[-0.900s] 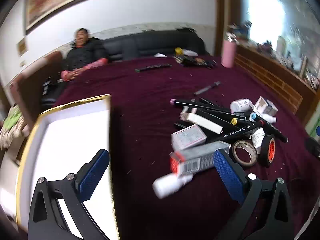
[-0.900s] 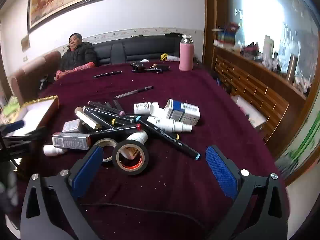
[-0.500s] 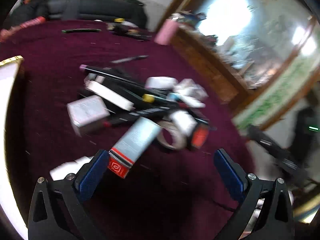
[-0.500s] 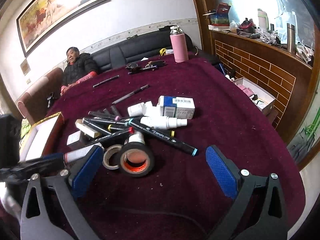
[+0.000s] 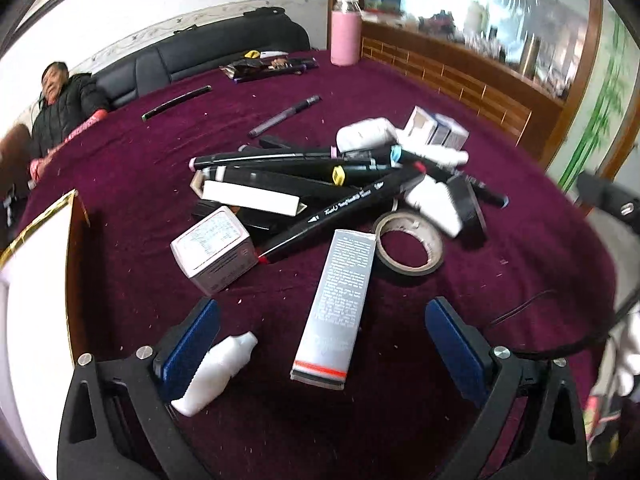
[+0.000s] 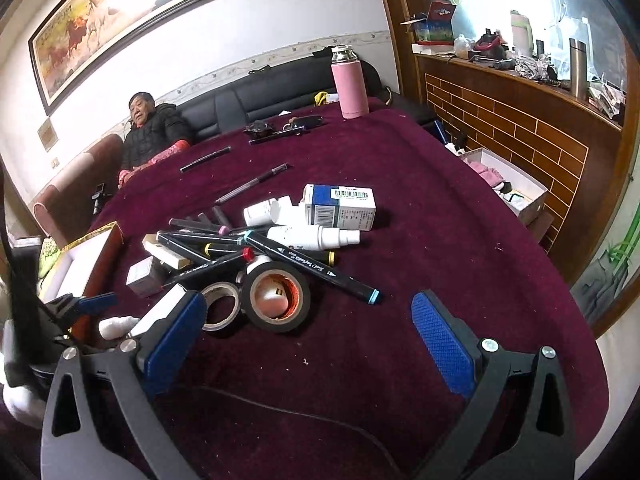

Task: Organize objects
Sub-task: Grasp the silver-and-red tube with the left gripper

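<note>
Moved: left gripper point(image 5: 322, 344) now over grey carton point(image 5: 340, 308) (small white bottle point(image 5: 216, 368) beside left pad).
Fingers: both spread wide, empty.
Right gripper point(image 6: 308, 340): above cloth.

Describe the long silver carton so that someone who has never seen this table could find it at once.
On the maroon tablecloth, find the heap of black markers and tape rolls. The silver carton lies on the heap's near edge, between the open left gripper's fingers. Only it is long, grey and printed, with an orange-red end band.
</note>
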Motion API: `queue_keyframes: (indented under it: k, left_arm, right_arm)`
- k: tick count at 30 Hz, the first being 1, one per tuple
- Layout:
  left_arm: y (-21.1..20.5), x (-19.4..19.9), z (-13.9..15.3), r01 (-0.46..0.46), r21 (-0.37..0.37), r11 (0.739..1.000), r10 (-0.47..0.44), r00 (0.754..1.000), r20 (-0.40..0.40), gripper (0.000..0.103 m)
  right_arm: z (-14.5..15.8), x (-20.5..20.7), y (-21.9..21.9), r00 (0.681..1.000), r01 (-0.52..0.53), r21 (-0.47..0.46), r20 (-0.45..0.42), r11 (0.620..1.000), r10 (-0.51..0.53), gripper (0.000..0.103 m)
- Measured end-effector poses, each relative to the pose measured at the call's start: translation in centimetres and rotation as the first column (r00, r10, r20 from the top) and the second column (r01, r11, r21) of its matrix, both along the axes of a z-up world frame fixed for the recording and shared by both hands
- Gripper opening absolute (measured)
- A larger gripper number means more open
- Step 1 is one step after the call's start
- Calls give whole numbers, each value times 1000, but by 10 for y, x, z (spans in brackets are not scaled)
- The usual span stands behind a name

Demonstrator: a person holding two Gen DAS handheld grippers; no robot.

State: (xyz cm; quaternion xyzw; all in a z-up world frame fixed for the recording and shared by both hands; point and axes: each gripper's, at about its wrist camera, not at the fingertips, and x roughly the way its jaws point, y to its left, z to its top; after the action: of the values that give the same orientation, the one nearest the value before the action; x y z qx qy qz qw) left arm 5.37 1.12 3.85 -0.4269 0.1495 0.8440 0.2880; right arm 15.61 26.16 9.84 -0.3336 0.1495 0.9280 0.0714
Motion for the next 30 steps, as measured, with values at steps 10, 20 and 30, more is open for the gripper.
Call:
queue_keyframes:
  k: [10, 20, 30]
  left_arm:
    - [-6, -12, -16, 17, 31, 999, -20, 996, 89, 63]
    - [2, -17, -23, -34, -50, 998, 36, 998, 43, 62]
    - [15, -2, -27, -86, -59, 995, 87, 996, 25, 22]
  right_arm:
    - [-9, -8, 0, 998, -53, 7, 29, 999, 53, 103]
    - [-3, -7, 13, 997, -66, 32, 27, 997, 65, 103]
    - [-3, -14, -6, 992, -121, 70, 50, 990, 118, 103]
